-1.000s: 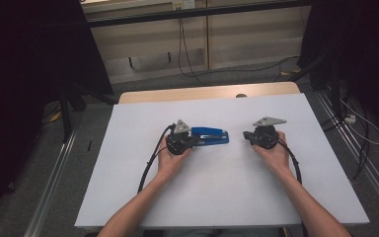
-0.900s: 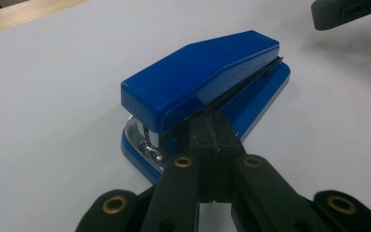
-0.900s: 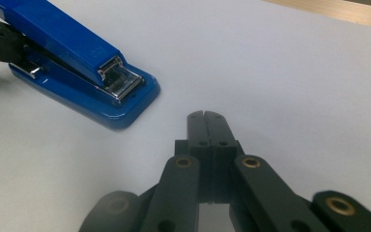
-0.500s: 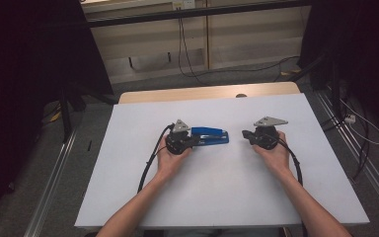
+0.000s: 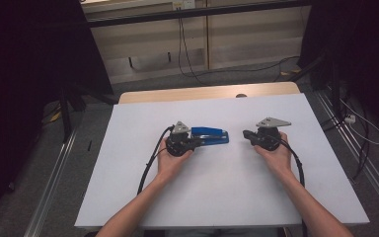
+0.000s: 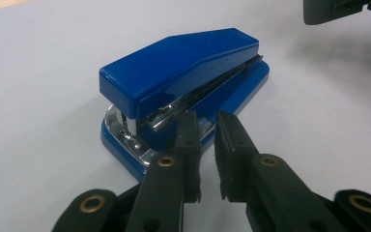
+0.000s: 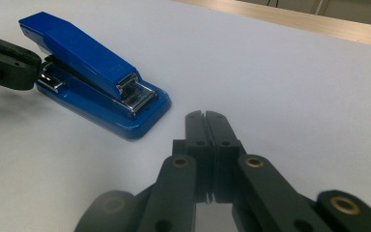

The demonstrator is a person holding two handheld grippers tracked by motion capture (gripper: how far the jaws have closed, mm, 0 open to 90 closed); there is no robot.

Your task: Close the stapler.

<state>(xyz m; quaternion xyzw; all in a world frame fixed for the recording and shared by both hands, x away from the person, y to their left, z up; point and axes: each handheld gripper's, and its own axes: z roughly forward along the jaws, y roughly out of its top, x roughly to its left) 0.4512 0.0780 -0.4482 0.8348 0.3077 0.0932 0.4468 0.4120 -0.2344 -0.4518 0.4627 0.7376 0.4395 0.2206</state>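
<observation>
Blue stapler (image 5: pixel 210 136) lying flat on the white table (image 5: pixel 217 197), a little toward 10 o'clock of the sheet's centre, long axis running 9 to 3 o'clock in the high view. Hinged rear end toward 9 o'clock, stapling nose toward 3 o'clock, top arm down over the base.

Left gripper (image 6: pixel 206 128) at the stapler's 9 o'clock end, held in the left hand (image 5: pixel 170 160), pointing toward 3 o'clock. Jaws parted by a narrow slit, having just been opening; tips right at the chrome rear of the stapler, nothing between the pads in the left gripper view, no squeeze on the stapler visible. Contact of the tips with the base not clear enough to call.

Right gripper (image 7: pixel 205 123) at 3 o'clock of the stapler, well apart from it, held in the right hand (image 5: pixel 276 155), pointing toward 9 o'clock. Jaws pressed together, pad against pad, nothing held, hanging low over bare table with the stapler's nose off at 10 o'clock in the right gripper view.
</observation>
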